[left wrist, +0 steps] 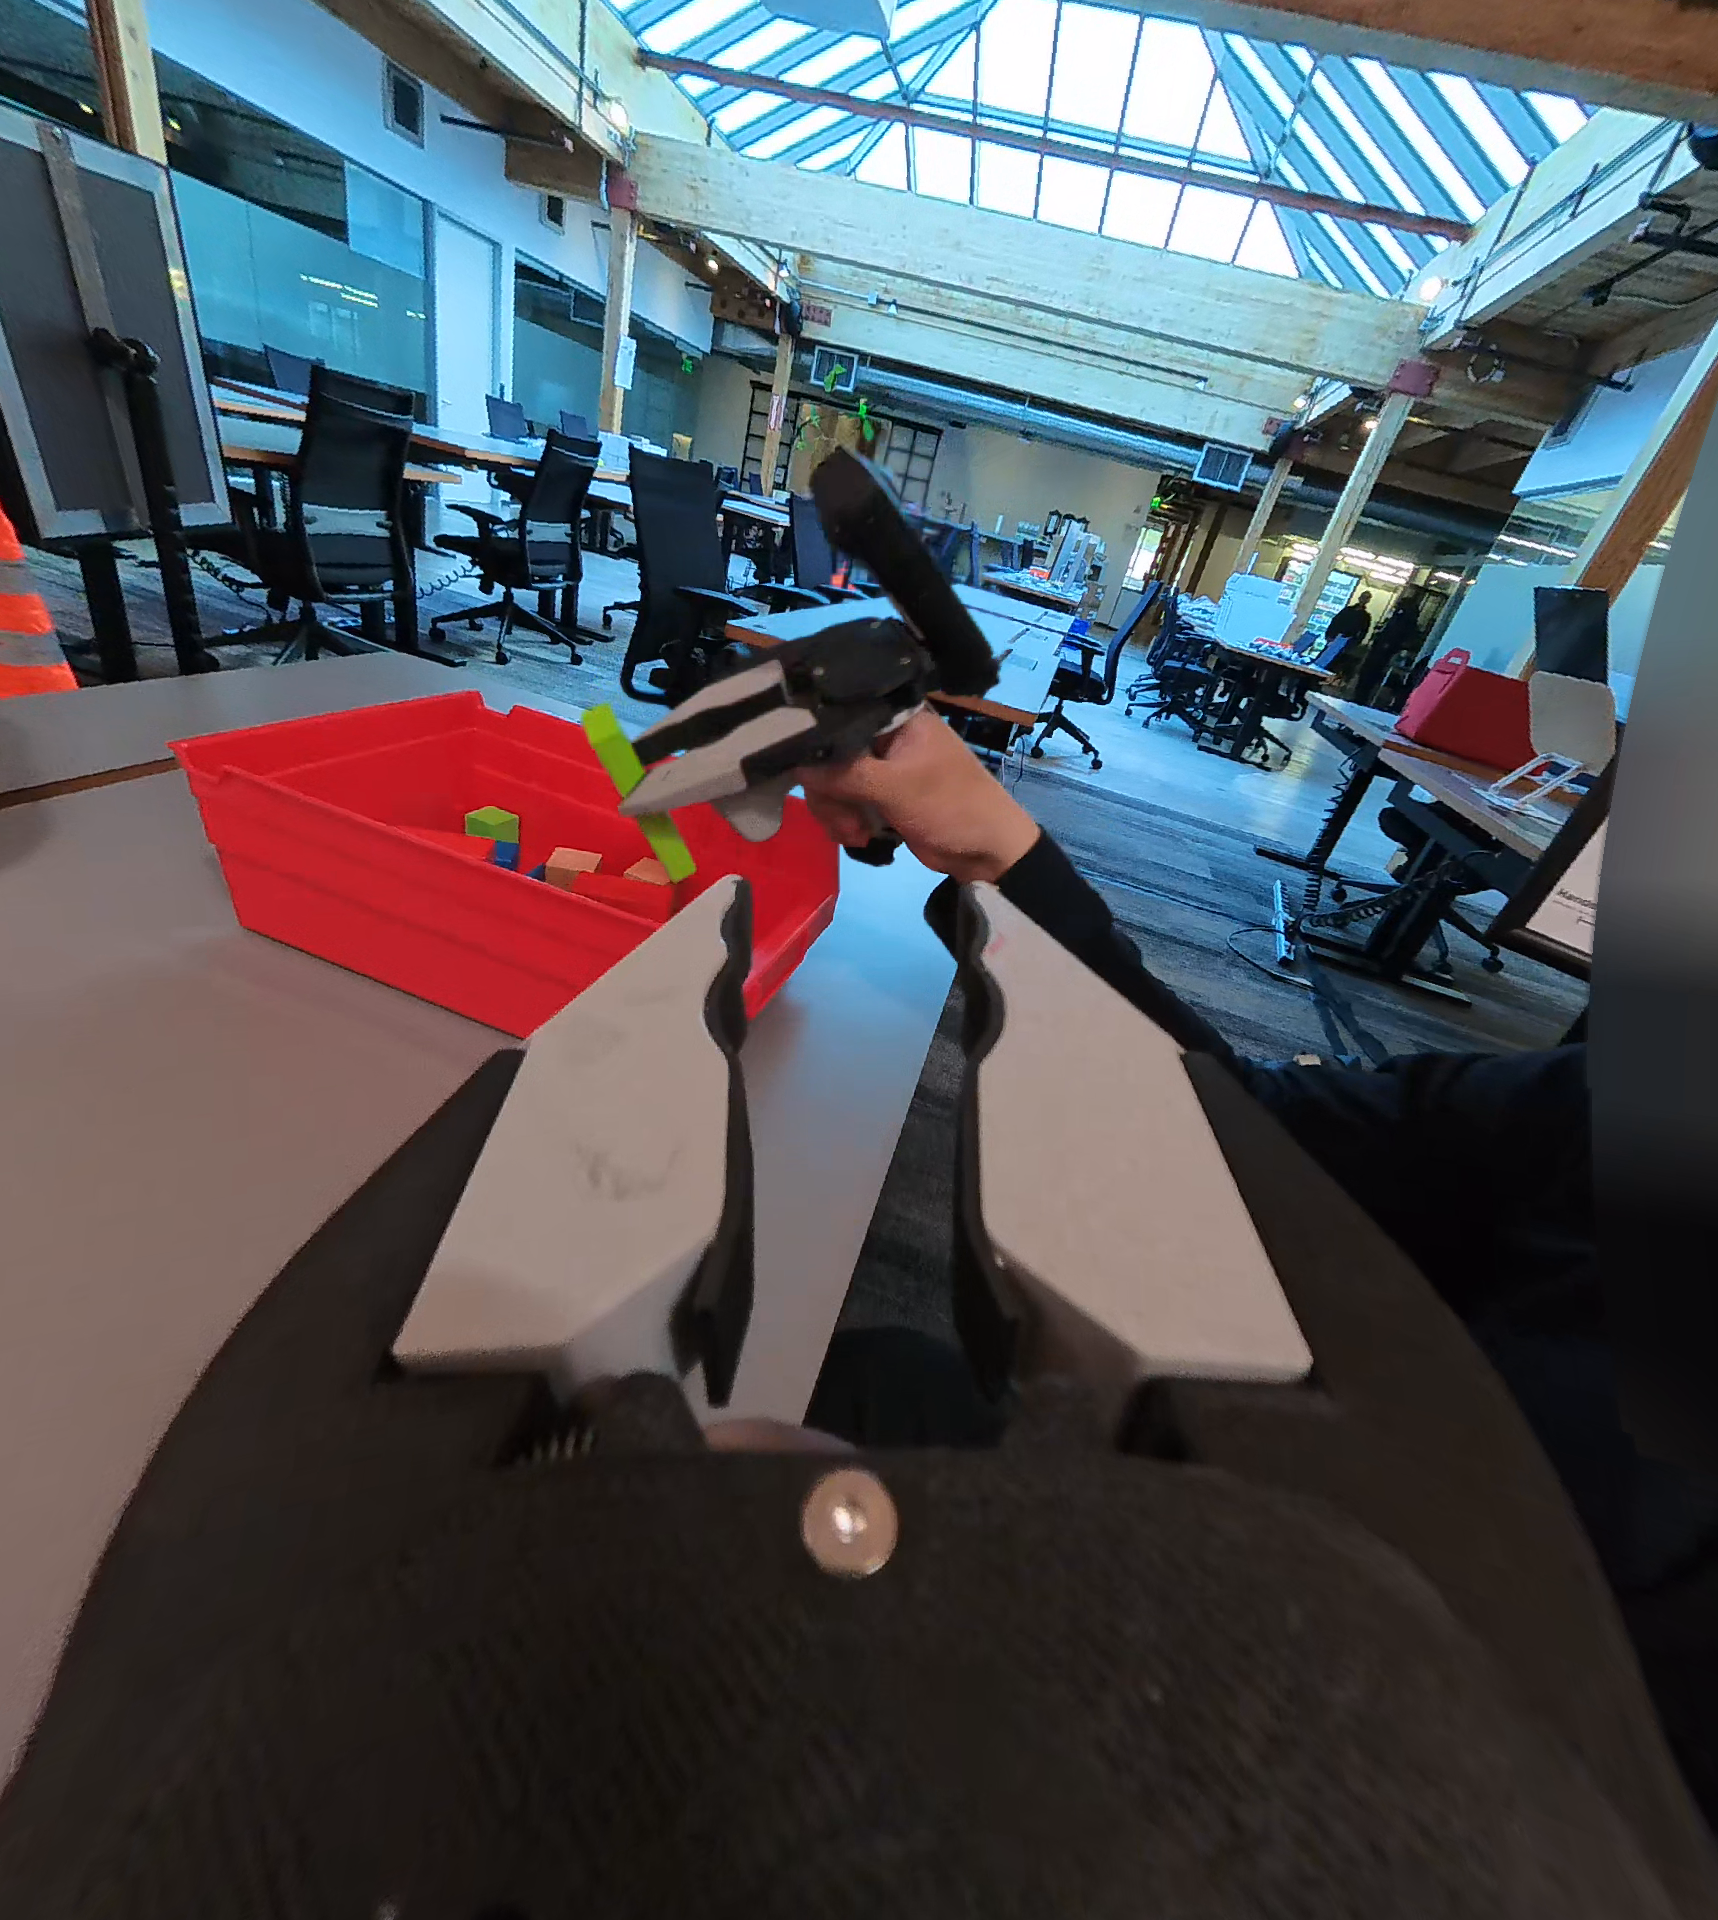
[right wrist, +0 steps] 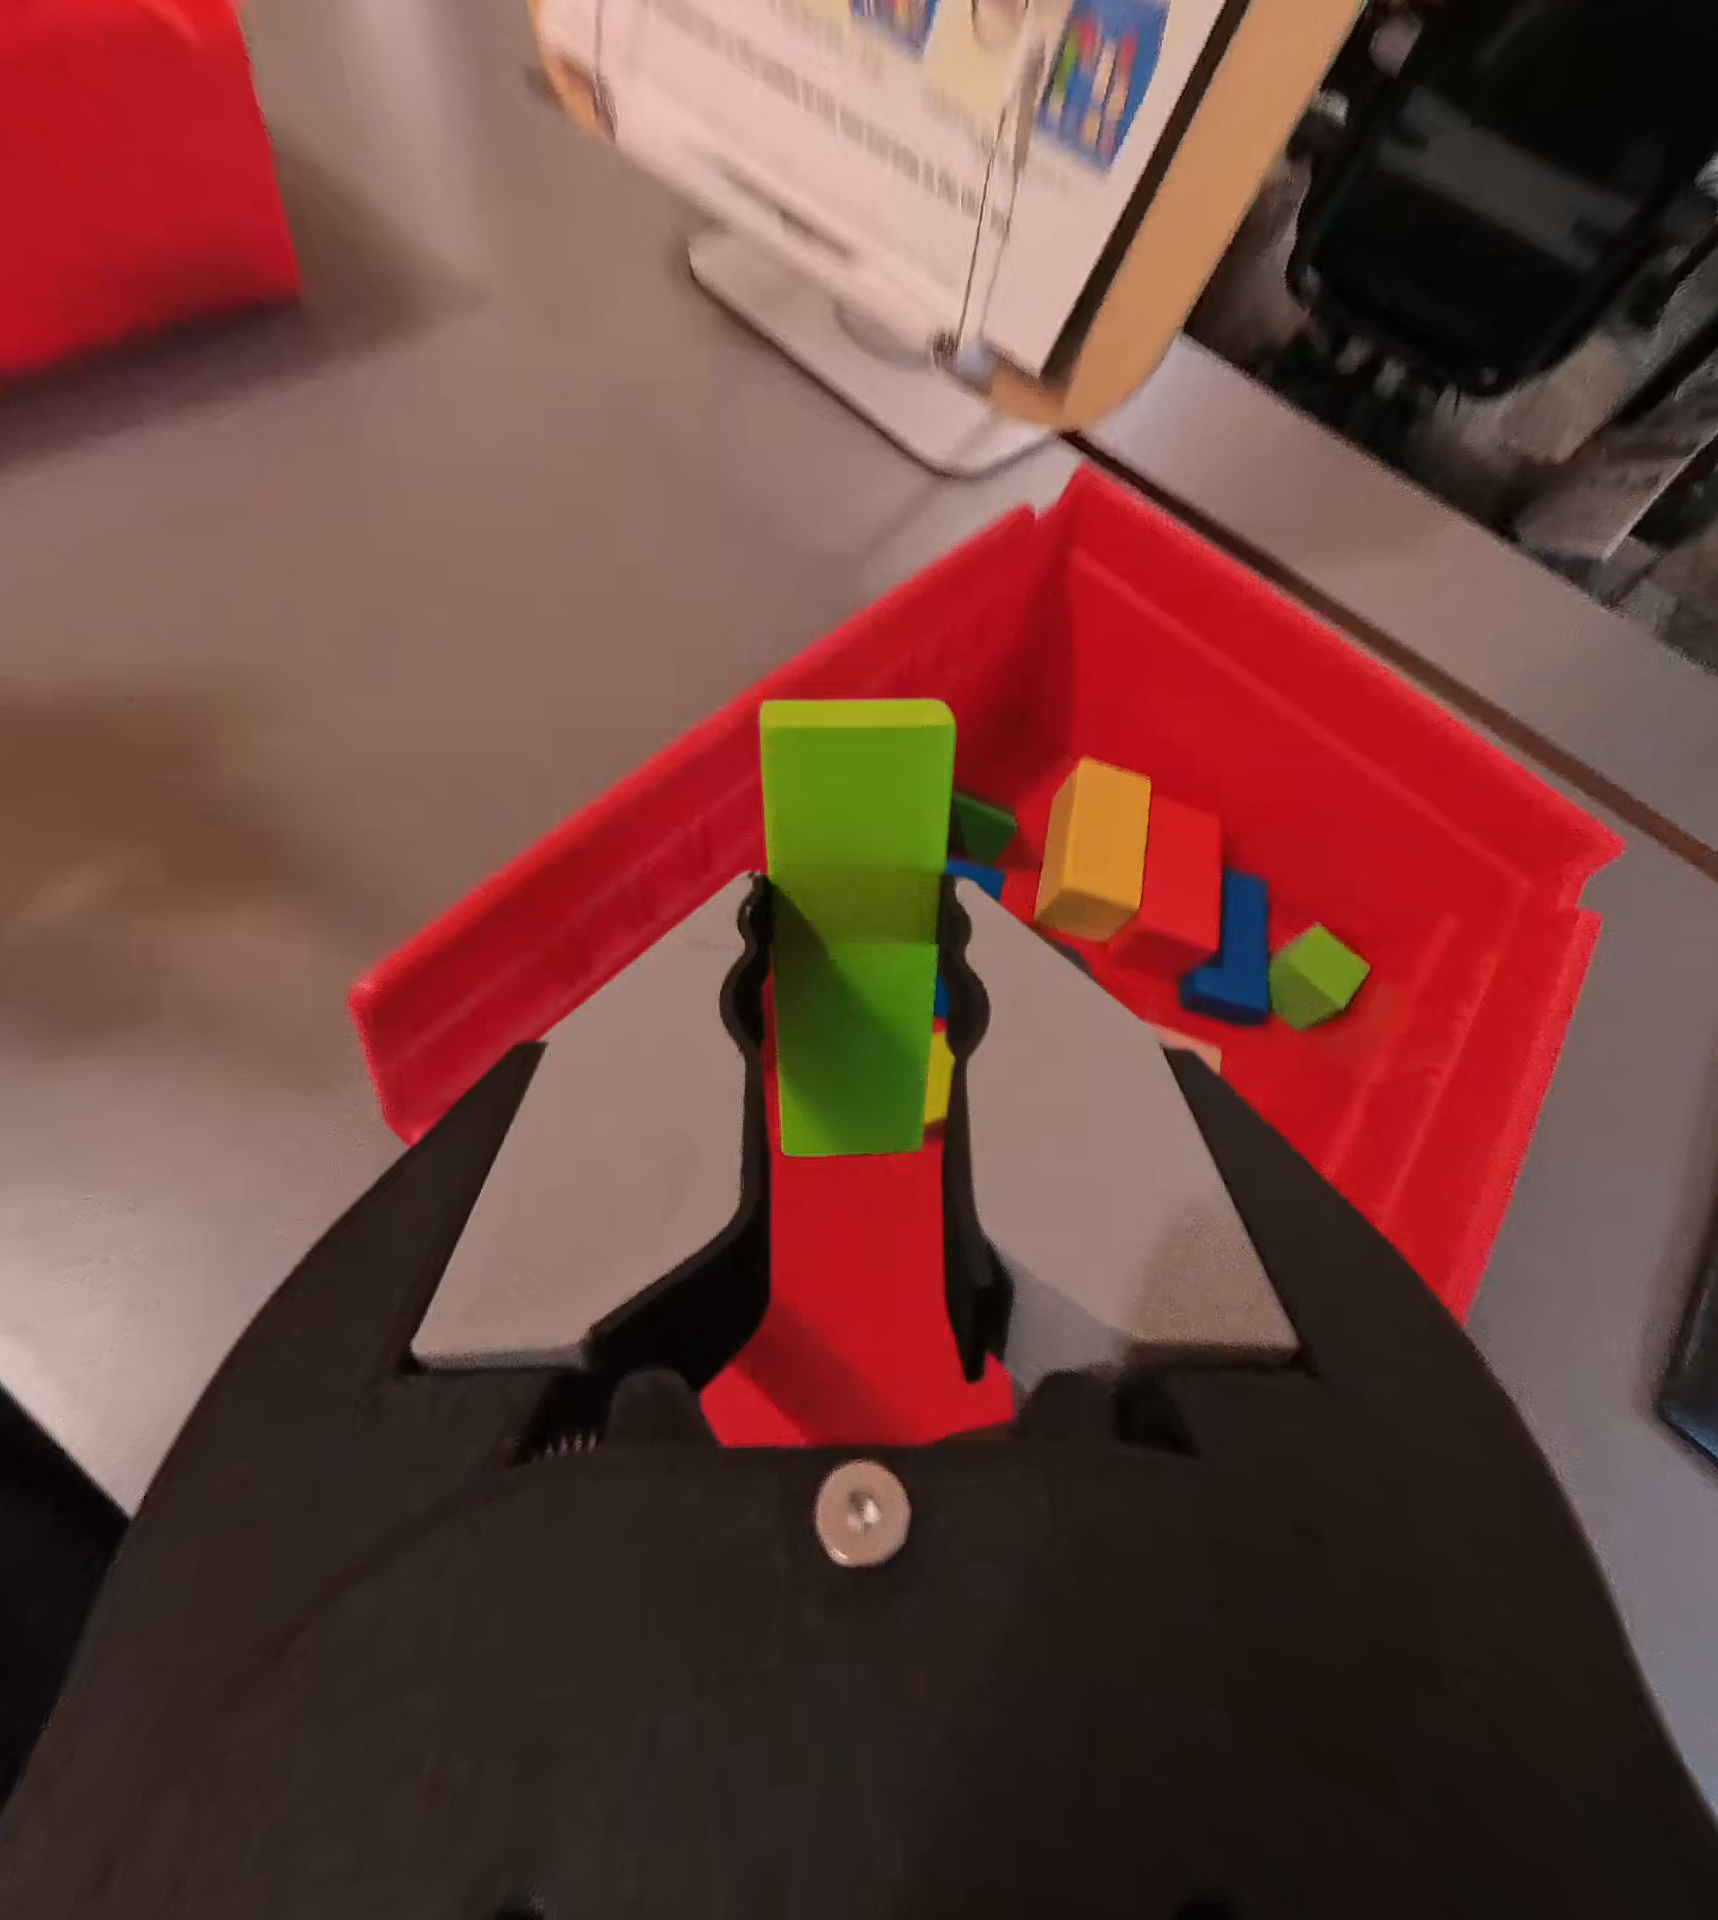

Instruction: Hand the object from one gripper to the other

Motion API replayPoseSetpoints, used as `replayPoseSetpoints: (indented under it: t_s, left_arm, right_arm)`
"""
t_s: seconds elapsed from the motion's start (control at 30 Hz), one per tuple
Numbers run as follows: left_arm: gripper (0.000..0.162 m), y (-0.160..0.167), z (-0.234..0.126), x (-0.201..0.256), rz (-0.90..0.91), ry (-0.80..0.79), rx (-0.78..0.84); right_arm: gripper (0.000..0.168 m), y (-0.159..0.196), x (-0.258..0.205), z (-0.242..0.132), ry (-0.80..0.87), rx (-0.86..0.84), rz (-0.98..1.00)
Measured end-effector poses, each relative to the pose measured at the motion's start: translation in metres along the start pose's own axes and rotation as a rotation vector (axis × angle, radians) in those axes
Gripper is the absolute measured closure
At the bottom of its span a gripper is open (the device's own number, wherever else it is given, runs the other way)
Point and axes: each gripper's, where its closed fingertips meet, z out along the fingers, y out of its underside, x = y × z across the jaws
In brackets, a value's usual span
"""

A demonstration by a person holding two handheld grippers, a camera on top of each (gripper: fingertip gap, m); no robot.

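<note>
The right gripper (right wrist: 850,914) pinches a flat, smooth green block (right wrist: 855,831) between its ridged black pads above the glossy red plastic bin (right wrist: 1354,748) of small coloured blocks (right wrist: 1094,847), while the left gripper (left wrist: 850,904), nearer, is spread and holds nothing.

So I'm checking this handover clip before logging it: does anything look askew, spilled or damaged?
Nothing stands out. The right gripper grips the green block squarely, above the red bin; the loose blocks all lie inside it. The left gripper is open and empty.
</note>
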Motion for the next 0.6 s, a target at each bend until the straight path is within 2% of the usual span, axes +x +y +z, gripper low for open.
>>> replayPoseSetpoints:
  t_s: [0.27, 0.6]
  left_arm:
    - [0.126, -0.003, -0.006, -0.004, -0.017, -0.005, 0.008]
    - [0.126, -0.022, -0.034, -0.021, -0.003, -0.082, 0.053]
  right_arm:
    - [0.138, 0.049, -0.017, 0.034, -0.120, -0.224, -0.059]
    - [0.138, 0.087, -0.031, 0.053, -0.135, -0.427, -0.210]
